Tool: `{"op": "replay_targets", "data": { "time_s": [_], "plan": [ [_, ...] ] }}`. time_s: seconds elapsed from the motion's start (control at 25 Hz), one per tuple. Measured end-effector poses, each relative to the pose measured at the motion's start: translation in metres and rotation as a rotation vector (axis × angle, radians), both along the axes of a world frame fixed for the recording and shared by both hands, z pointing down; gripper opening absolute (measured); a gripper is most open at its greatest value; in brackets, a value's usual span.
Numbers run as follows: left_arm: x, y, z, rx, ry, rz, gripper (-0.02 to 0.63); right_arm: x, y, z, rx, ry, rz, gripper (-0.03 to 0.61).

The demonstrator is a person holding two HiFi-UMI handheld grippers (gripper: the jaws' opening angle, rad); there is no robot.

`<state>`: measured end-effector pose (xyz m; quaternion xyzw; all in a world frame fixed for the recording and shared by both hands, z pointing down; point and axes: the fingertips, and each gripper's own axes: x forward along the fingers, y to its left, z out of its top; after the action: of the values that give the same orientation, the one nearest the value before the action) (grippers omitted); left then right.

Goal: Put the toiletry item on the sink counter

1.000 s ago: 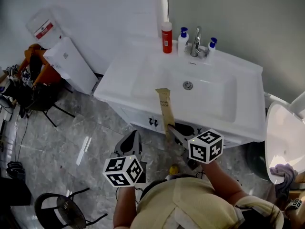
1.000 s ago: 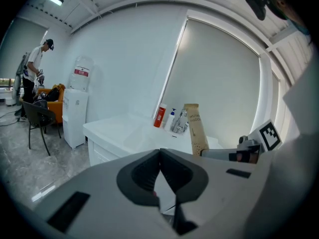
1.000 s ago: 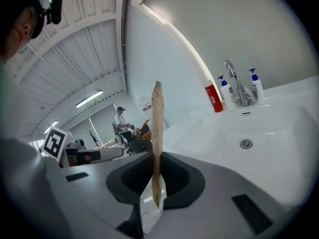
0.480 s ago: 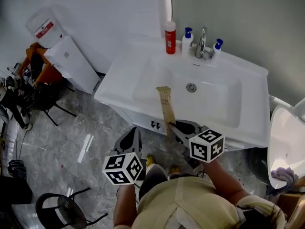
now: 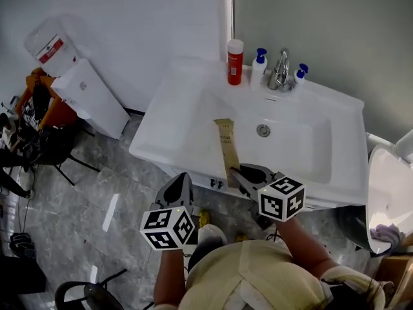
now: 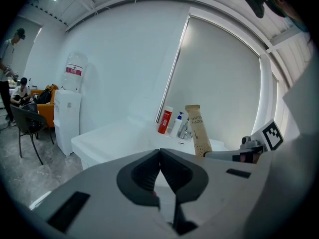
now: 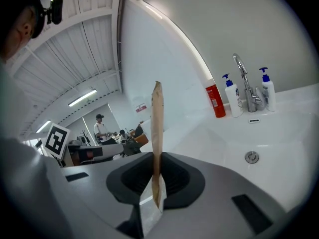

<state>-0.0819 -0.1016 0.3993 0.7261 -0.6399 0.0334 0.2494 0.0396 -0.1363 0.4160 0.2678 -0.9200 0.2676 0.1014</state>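
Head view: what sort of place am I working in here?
Probably a bathroom mock-up inside an office: a white sink counter with faucet and pump bottles, what looks like a toilet at right, and a water dispenser at left.

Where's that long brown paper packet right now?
In the head view's centre, the long brown paper packet is clamped in the right tongs, its free end reaching over the front edge of the white sink, left of the round metal drain.
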Motion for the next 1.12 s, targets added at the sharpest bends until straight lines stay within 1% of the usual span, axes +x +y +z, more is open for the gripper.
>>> {"op": "replay_targets", "data": {
  "time_s": [0.52, 0.88, 1.12],
  "plan": [
    [-0.059, -0.063, 0.002, -0.016, 0.028, 0.078, 0.038, -0.057, -0.055, 0.003, -0.019, 0.036, 0.076, 0.063],
    [-0.098, -0.090, 0.002, -0.025, 0.023, 0.128, 0.038, -0.099, -0.079, 0.004, -0.024, 0.053, 0.107, 0.063],
    [-0.129, -0.098, 0.007, -0.027, 0.014, 0.134, 0.038, -0.127, -0.088, 0.008, -0.025, 0.066, 0.123, 0.063]
  ]
}}
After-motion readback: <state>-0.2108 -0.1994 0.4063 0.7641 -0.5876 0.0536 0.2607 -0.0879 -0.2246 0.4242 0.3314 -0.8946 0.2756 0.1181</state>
